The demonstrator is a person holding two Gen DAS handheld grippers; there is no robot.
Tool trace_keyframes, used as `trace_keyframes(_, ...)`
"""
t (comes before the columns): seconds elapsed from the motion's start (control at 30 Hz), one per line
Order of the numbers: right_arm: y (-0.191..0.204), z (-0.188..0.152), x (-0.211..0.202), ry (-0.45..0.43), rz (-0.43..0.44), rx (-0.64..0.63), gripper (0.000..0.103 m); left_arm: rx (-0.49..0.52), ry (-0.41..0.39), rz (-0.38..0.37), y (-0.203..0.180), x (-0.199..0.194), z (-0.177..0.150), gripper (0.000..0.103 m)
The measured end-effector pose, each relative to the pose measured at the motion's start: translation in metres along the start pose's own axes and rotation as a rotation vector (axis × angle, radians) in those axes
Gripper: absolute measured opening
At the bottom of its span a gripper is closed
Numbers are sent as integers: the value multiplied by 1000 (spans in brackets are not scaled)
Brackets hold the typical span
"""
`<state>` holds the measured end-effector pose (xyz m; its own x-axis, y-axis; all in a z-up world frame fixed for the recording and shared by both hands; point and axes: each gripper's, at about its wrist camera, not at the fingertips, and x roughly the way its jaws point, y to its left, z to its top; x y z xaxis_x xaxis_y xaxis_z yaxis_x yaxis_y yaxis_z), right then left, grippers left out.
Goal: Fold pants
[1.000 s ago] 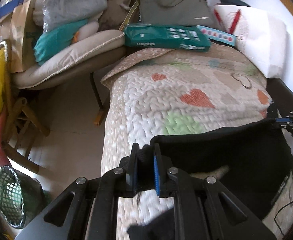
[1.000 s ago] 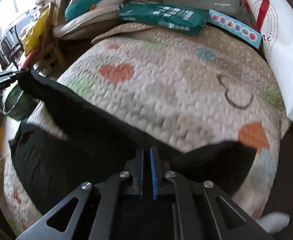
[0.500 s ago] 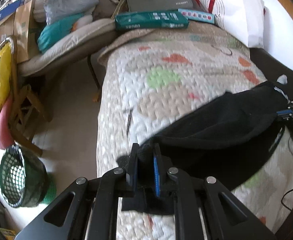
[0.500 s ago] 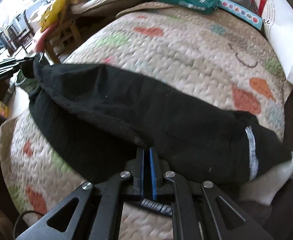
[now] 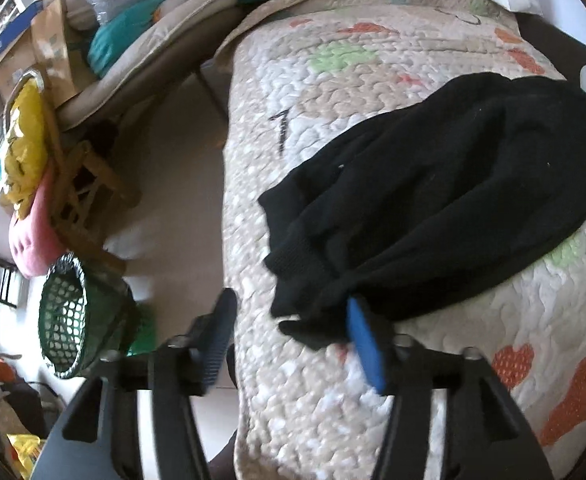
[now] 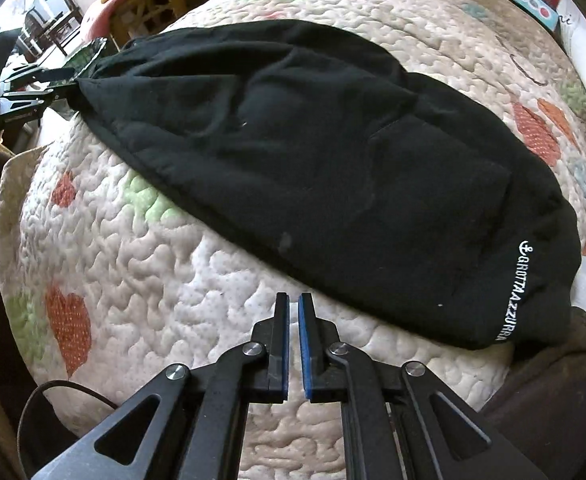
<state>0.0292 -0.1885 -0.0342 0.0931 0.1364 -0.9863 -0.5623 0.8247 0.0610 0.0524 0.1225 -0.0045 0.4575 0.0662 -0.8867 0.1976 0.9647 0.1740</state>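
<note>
Left gripper (image 5: 291,322) jaws spread wide, black pants (image 5: 433,216) cuff end bunched between them and brushing the blue pad, pants lying folded across the quilt (image 5: 333,400), right gripper (image 6: 293,302) jaws nearly pressed together, empty, pants just ahead of them.

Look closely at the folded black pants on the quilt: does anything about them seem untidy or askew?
Yes. The black pants lie folded on the quilt, but the end nearest the left tool is bunched and rumpled, with layers misaligned. The rest lies fairly flat.
</note>
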Motion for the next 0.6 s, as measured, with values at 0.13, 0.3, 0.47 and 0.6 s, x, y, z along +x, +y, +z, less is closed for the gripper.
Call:
trace_keyframes(0.13,-4,1,-8,-19,10,24,35,-63,-3,-16,22,-19,-9,70)
trace_keyframes(0.3,-11,11,-34,-138,-22,68,87,-325,-7,-29,74,-26,-4,70)
trace_keyframes(0.47,14,55,-52,-232,-1,31,86,-861,-35,-169,133,-7,-6,70)
trace_keyframes(0.6,62,108,-42,-269,52,-62,81,-948,-99,-138,138,1,-14,70)
